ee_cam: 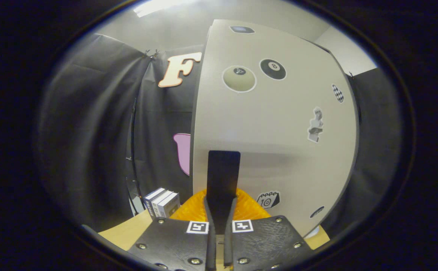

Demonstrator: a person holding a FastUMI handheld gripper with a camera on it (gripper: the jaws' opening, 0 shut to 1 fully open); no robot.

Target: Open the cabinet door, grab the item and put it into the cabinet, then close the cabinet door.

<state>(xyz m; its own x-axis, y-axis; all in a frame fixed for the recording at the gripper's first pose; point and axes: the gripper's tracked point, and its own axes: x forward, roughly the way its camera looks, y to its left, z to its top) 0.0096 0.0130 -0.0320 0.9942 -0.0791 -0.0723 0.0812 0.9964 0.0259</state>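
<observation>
Off to the left of my hand-held gripper (220,210), a small stack of boxes (163,203) stands on the worktop (128,231) against the booth wall. I take these to be the item to stow: cardboard, light, stiff enough to squeeze across the narrow faces, though the glossy sides may slip and a hard pinch could dent them. I would take one box across its short width, near the middle.

Straight ahead and running off to the right is the cabinet door (275,128), pale, flat and stickered, looking shut. Its dark upright handle (223,177) sits right between my fingers; they are drawn almost together and appear to clamp it. It looks rigid and thin, a secure hold. An orange ribbed part (192,210) shows just behind the fingers.
</observation>
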